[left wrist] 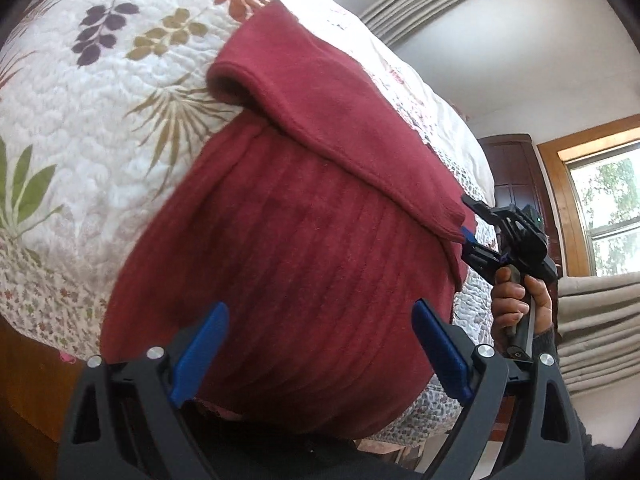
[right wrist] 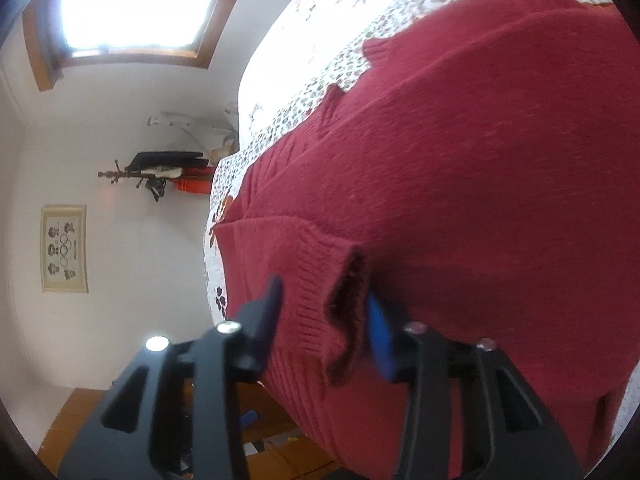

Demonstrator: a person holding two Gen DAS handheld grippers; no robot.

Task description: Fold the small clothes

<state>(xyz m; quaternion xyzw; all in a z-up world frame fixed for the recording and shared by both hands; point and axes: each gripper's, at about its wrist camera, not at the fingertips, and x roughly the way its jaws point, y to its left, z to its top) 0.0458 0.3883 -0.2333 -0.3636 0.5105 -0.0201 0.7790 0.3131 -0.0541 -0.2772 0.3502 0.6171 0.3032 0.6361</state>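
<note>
A dark red knit sweater point(left wrist: 300, 240) lies on a bed with a floral quilt point(left wrist: 120, 120). One sleeve point(left wrist: 340, 120) is folded diagonally across its body. My left gripper point(left wrist: 320, 320) hovers open over the sweater's near hem, with nothing between its fingers. To the right, my right gripper point(left wrist: 470, 222) holds the end of that sleeve. In the right wrist view the ribbed cuff point(right wrist: 316, 280) sits bunched between the fingers of my right gripper point(right wrist: 324, 304), and the sweater point(right wrist: 480, 160) fills the frame behind it.
A person's hand point(left wrist: 516, 300) grips the right tool's handle. The quilt's edge point(right wrist: 320, 60) drops to a wooden floor point(right wrist: 80, 420). A window point(left wrist: 608, 208) and beige curtains point(left wrist: 592, 332) stand to the right. A coat rack point(right wrist: 160, 172) is by the wall.
</note>
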